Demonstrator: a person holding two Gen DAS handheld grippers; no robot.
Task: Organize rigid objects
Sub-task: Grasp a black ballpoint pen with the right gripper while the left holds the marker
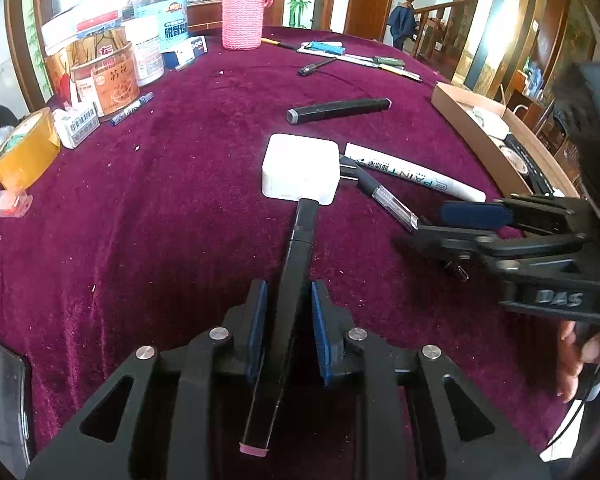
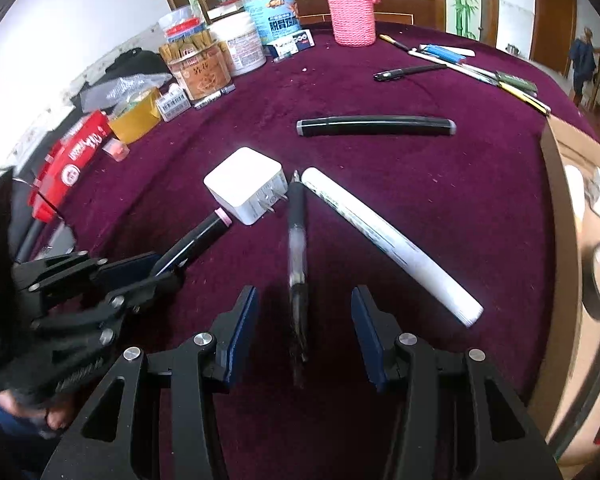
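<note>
Bright window glare, fisheye-warped edges, slight blur.

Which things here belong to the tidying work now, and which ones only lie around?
In the job:
- black marker, held by left gripper
- clear pen, between the open fingers of right gripper
- cardboard box

Lying about:
- white charger
- white paint marker
- tape roll
- pink bottle
</note>
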